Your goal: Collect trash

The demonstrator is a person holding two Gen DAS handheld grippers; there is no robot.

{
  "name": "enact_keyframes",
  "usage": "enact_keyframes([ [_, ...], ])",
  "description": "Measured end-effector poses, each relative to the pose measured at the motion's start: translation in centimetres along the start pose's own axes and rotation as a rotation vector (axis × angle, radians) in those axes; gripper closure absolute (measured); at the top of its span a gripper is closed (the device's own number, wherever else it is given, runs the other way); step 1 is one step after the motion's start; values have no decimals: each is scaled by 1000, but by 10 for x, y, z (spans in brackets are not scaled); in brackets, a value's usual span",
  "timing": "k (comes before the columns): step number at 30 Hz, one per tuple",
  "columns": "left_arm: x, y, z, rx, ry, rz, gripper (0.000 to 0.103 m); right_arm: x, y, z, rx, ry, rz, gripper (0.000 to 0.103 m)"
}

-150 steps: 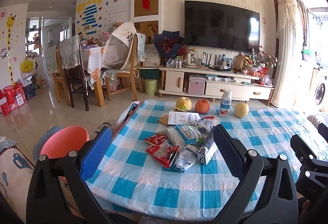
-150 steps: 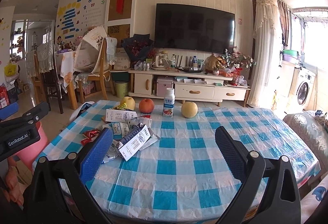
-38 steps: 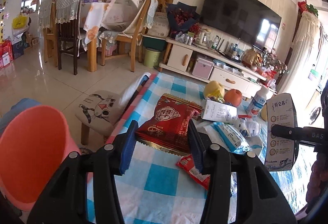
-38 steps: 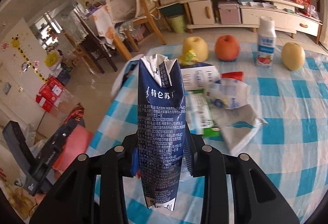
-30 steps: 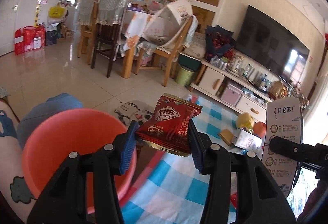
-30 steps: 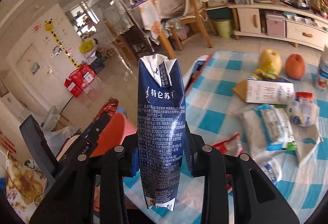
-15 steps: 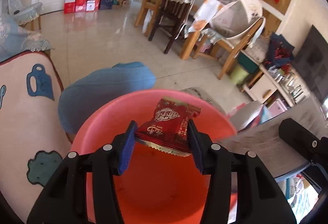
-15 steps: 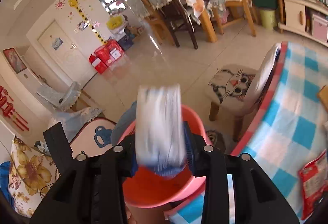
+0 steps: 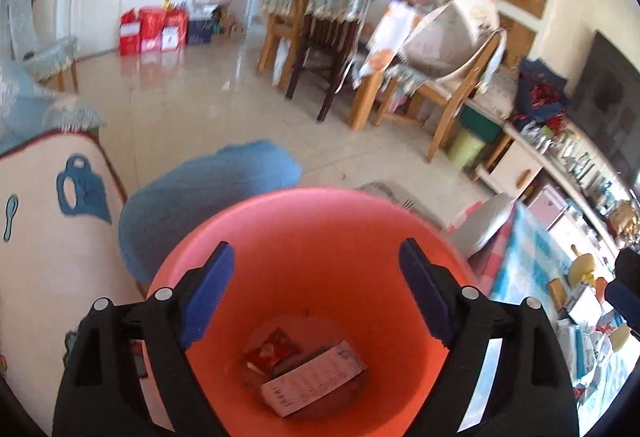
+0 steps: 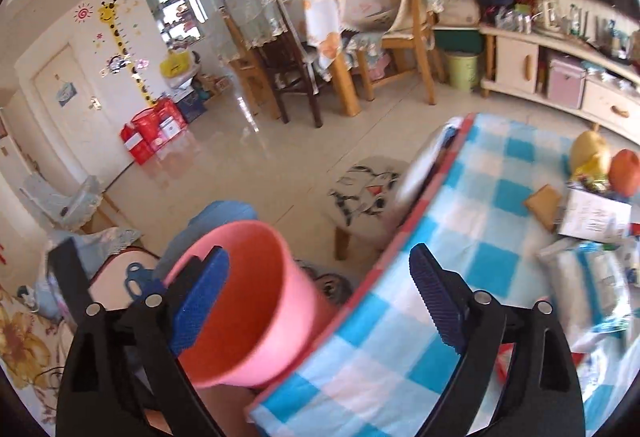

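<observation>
Red wrapper [image 9: 272, 351] and carton [image 9: 314, 377] now inside pink bin [image 9: 320, 221]

We see left gripper [image 9: 314, 287] and right gripper [image 10: 320, 289] angled downward, jaws just opened wide, nothing between.

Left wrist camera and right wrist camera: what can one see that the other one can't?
Only the left wrist view looks down into the pink bin, where a red snack wrapper and a milk carton lie at the bottom, framed by the open left gripper.

Only the right wrist view shows the checked tablecloth up close, a cat-print stool beside it, and the bin's outside wall past the open right gripper.

Both show the bin, the wooden dining chairs and red gift boxes.
</observation>
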State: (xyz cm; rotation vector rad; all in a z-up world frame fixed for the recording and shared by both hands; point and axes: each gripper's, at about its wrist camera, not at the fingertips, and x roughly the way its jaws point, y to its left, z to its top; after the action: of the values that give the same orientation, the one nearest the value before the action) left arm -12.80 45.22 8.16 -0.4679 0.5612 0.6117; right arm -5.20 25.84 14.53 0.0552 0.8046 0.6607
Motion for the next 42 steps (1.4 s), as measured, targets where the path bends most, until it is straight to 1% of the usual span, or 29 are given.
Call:
enact_keyframes([
  [2,-12,-11,-1,33,-56,-39,13,-9,-16,-4,4,-12,-42,12],
  [4,-24,-23,-2,66,-104,-104,11,-16,-33,-9,9,-16,-81,12],
  [6,-36,-37,-6,97,-140,-149,10,-25,-48,-13,15,-23,-114,12],
  [9,-48,-57,-15,126,-153,-217,9,-41,-72,-16,44,-37,-142,12],
  [12,-57,-77,-24,167,-150,-264,9,-57,-93,-18,61,-60,-160,12],
  [14,-64,-88,-31,198,-153,-289,9,-67,-103,-20,63,-73,-174,10],
  [20,-84,-129,-55,304,-153,-334,9,-92,-135,-23,90,-90,-199,9],
  [24,-92,-153,-74,362,-102,-366,9,-108,-154,-26,110,-93,-217,8],
  [29,-100,-178,-100,418,-61,-393,9,-126,-171,-31,127,-109,-234,8],
  [37,-112,-206,-128,463,-32,-420,9,-151,-192,-36,132,-144,-261,8],
  [42,-117,-219,-139,500,-19,-438,9,-167,-210,-36,175,-159,-272,8],
])
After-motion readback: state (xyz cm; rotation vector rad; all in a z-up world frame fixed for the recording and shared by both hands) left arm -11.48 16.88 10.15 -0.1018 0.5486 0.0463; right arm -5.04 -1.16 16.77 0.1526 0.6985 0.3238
